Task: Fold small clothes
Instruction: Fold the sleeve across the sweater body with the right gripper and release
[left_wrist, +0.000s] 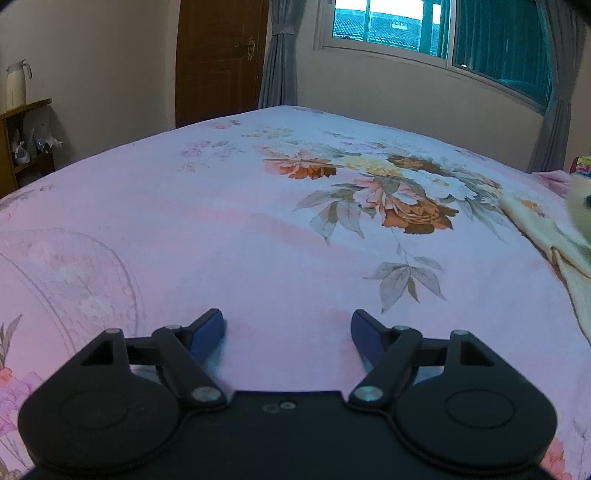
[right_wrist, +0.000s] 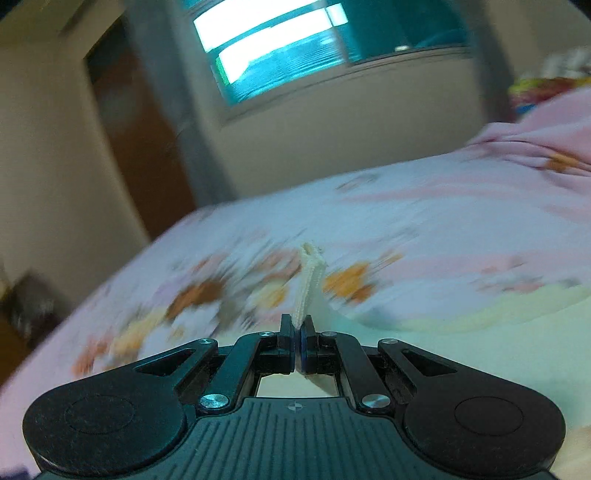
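Note:
A small cream garment (left_wrist: 546, 236) lies on the bed at the far right of the left wrist view. My left gripper (left_wrist: 288, 328) is open and empty, low over the pink floral bedspread (left_wrist: 221, 236), well left of the garment. In the right wrist view my right gripper (right_wrist: 297, 325) is shut on a ribbed cream edge (right_wrist: 308, 284) of the garment, which sticks up between the jaws. The rest of the garment (right_wrist: 480, 314) spreads out to the right on the bedspread (right_wrist: 443, 229). This view is motion-blurred.
A brown door (left_wrist: 218, 59), grey curtains (left_wrist: 280, 55) and a window (left_wrist: 424, 29) lie beyond the bed. A wooden shelf (left_wrist: 26, 140) with a white jug (left_wrist: 16, 86) stands at the left. Colourful items (right_wrist: 535, 88) sit at the bed's far right.

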